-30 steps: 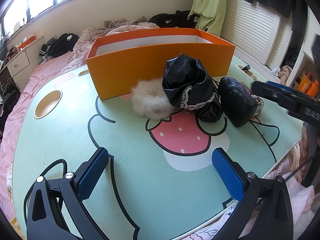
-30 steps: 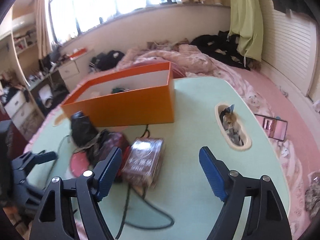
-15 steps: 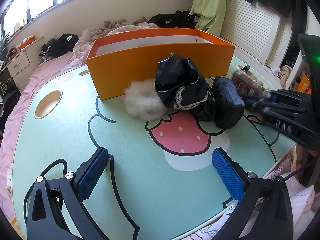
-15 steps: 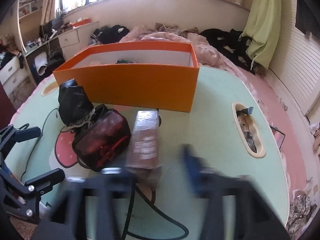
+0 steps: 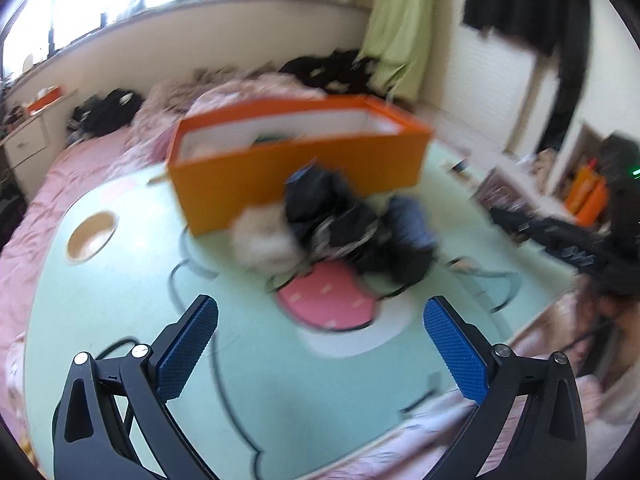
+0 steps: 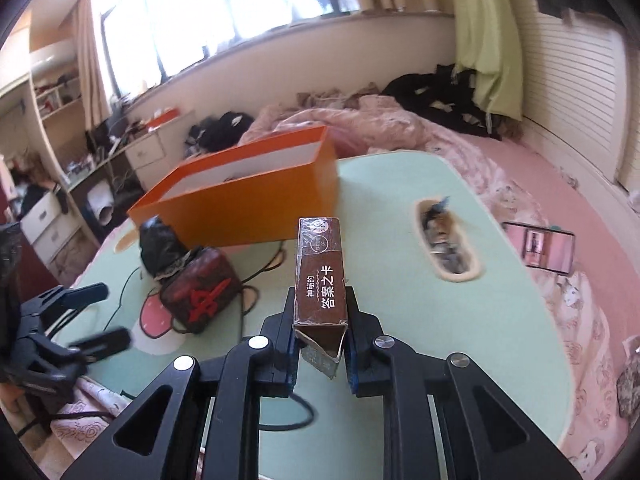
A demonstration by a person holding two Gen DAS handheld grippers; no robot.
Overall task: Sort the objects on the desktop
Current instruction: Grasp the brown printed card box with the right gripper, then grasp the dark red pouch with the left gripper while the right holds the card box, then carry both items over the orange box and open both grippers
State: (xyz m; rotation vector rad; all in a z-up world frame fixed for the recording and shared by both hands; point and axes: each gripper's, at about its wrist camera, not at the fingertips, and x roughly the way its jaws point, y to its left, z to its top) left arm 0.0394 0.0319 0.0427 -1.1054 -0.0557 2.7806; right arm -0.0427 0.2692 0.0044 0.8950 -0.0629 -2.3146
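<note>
My right gripper (image 6: 321,322) is shut on a brown card box (image 6: 320,272) with white print, held off the green table (image 6: 392,208). Beyond it stands the open orange box (image 6: 248,200) (image 5: 296,168). A dark case with a red mark (image 6: 200,292), a black bag (image 6: 162,246) and, in the blurred left wrist view, a white fluffy ball (image 5: 264,240) lie in front of the orange box. My left gripper (image 5: 320,336) is open above the near table with nothing between its fingers; it also shows at the left edge (image 6: 80,316) of the right wrist view.
A cable (image 6: 280,420) trails across the near table. An oval recess (image 6: 448,240) in the table holds small items, and a round recess (image 5: 92,236) lies at the left. A phone (image 6: 540,246) rests on the pink bedding beyond the table's right edge.
My right gripper shut on the brown card box and lifted it from beside the dark case. The left gripper rose and tilted, blurring its view.
</note>
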